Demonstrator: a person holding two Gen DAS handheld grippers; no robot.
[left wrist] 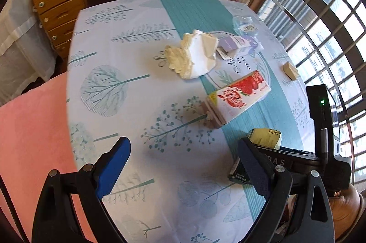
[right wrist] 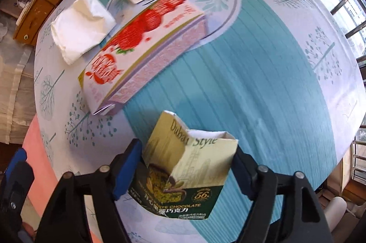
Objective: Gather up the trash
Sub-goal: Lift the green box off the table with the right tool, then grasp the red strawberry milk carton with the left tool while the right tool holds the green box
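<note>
Two grippers work over the table [left wrist: 109, 21]. The right gripper [right wrist: 186, 165] has its pads against both sides of the torn chocolate box [right wrist: 183, 174] near the near edge, gripping it for removal. The left gripper [left wrist: 183, 163] hovers wide open and empty; the strawberry carton [left wrist: 238, 96] and crumpled tissue [left wrist: 194, 55] lie mid-table.

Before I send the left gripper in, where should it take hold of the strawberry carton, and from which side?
Grip the strawberry carton across its short width, on the two long side faces near the middle, coming from above. It lies flat on its broad face on the tablecloth with both long sides clear. The left gripper is open and empty.
</note>
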